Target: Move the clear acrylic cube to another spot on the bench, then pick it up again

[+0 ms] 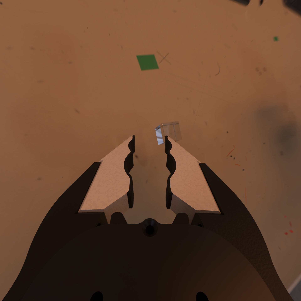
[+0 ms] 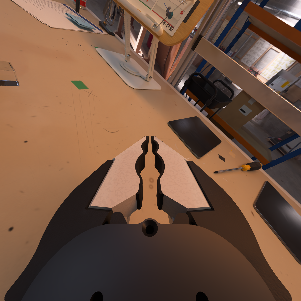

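The clear acrylic cube (image 1: 168, 132) sits on the brown bench in the left wrist view, just beyond and slightly right of my left gripper's right fingertip. My left gripper (image 1: 149, 138) is open and empty, looking down on the bench; the cube lies outside the gap between its fingers. The cube also shows at the far left edge of the right wrist view (image 2: 8, 75), cut off by the frame. My right gripper (image 2: 149, 138) is shut and empty, low over the bench, far to the right of the cube.
A green square patch (image 1: 147, 62) with a pencilled cross lies beyond the cube. In the right wrist view stand a white stand base (image 2: 128, 70) bearing a board, two dark pads (image 2: 194, 136) (image 2: 280, 219), a screwdriver (image 2: 239, 168), papers (image 2: 53, 14), and the bench edge on the right.
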Robot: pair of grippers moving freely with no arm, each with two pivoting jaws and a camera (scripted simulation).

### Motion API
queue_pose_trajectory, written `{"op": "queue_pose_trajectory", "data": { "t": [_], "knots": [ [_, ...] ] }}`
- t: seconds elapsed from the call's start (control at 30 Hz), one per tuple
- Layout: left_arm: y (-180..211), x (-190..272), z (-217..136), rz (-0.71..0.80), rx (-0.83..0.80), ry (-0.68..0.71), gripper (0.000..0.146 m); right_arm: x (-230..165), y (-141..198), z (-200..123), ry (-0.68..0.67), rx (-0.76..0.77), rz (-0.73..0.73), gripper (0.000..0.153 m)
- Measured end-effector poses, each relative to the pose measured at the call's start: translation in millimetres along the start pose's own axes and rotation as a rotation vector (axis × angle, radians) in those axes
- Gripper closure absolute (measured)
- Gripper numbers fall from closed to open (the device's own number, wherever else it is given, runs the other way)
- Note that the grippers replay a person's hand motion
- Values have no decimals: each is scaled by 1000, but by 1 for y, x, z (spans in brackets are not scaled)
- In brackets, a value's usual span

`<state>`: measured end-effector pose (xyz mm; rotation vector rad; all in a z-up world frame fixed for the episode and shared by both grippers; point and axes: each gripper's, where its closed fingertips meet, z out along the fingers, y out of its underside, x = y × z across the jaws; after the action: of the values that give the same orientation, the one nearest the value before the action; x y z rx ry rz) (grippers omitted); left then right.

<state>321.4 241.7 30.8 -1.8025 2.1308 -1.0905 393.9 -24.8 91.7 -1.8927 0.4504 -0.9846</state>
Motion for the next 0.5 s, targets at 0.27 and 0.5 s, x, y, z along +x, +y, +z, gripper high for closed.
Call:
{"op": "queue_pose_trajectory", "data": {
  "t": [0.27, 0.5],
  "knots": [
    [12, 5, 16, 99, -5, -343, 98, -2, 2, 0, -2, -10, 0, 151],
    [13, 19, 25, 26, -26, -322, 97, 6, -1, -5, 31, 3, 1, 151]
  ]
}}
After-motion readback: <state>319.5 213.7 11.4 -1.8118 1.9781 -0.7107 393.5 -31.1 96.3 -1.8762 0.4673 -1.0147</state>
